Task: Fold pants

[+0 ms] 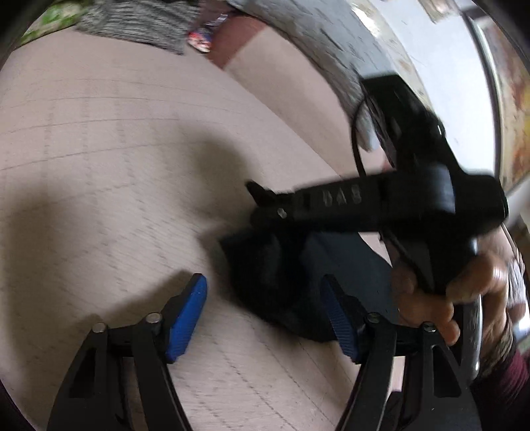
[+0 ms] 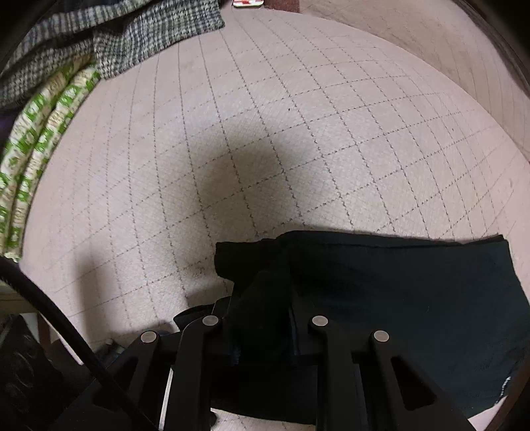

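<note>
On checked sheet (image 2: 298,116): right gripper (image 2: 261,298) jaws pinching black pants (image 2: 397,298).

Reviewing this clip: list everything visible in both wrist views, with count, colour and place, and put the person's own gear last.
pants: one, black, bunched on the sheet, near edge
sheet: one, pale pink with thin grid lines, covers the surface
checked cloth: one, grey-white houndstooth, far left
printed bedding: green-and-cream, folded, left edge
small packet: red-white, far edge, cut off
left gripper: blue pads, open, beside the pants
right gripper: black, closed on a fold of the pants
hand: one, holding the right gripper's handle
sleeve: dark red, lower right
</note>
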The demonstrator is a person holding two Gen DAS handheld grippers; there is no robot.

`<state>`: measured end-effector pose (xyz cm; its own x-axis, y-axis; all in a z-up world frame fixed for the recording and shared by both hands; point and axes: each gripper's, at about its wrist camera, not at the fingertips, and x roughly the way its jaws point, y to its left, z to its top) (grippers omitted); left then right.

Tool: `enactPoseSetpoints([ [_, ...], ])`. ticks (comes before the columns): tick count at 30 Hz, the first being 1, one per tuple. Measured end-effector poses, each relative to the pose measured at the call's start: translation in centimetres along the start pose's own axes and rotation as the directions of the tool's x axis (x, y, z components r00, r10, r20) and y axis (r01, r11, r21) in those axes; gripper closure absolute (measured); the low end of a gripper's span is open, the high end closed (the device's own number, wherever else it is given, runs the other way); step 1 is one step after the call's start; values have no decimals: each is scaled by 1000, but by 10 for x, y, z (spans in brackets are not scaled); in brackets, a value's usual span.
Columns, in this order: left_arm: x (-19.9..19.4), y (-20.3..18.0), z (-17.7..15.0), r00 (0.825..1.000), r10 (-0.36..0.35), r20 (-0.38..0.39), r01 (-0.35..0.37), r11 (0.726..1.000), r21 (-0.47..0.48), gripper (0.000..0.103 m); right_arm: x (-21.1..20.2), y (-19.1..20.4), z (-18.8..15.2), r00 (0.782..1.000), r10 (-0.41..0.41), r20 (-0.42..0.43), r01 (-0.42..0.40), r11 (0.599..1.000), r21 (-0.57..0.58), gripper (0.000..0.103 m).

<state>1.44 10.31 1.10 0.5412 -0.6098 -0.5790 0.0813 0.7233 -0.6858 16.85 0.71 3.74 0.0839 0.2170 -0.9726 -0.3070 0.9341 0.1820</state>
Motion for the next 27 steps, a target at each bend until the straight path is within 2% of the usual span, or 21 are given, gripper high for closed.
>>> enactPoseSetpoints([
  [1,4,-3,-3,1000,-22,-18,22,1000,3,52,-3,-3,-2,1000,9,6,-9,1000,3,81],
  [2,8,-6,-6,999,-30,-34,31,1000,2,57,-7,-7,-5,1000,17,13,-17,1000,6,81],
  [6,18,-26,-13,998,-14,-64,16,1000,24,57,-33,-39,-24,997,48,52,-49,998,27,81],
  [11,17,-55,-22,998,-12,-65,16,997,72,57,-49,-68,-44,994,36,103,-43,997,65,81],
  [14,20,-64,-27,997,0,-82,6,997,83,57,-60,-107,-58,991,33,130,-48,992,114,81],
  [18,23,-71,-32,995,24,-100,-15,996,93,57,-59,-149,-75,986,-25,167,-5,984,175,81],
  [20,25,-75,-33,994,34,-108,-24,996,91,54,-55,-174,-85,983,-68,171,29,975,218,77],
  [21,25,-77,-35,993,40,-111,-30,995,91,53,-54,-190,-92,979,-93,180,44,965,260,66],
  [23,25,-80,-37,992,55,-115,-44,994,98,52,-57,-216,-104,971,-132,197,55,933,357,52],
  [26,26,-85,-36,990,76,-115,-63,992,112,51,-78,-244,-125,947,-146,285,-3,886,464,51],
  [27,27,-88,-37,990,84,-117,-70,991,118,51,-91,-250,-134,932,-142,333,-38,876,481,55],
])
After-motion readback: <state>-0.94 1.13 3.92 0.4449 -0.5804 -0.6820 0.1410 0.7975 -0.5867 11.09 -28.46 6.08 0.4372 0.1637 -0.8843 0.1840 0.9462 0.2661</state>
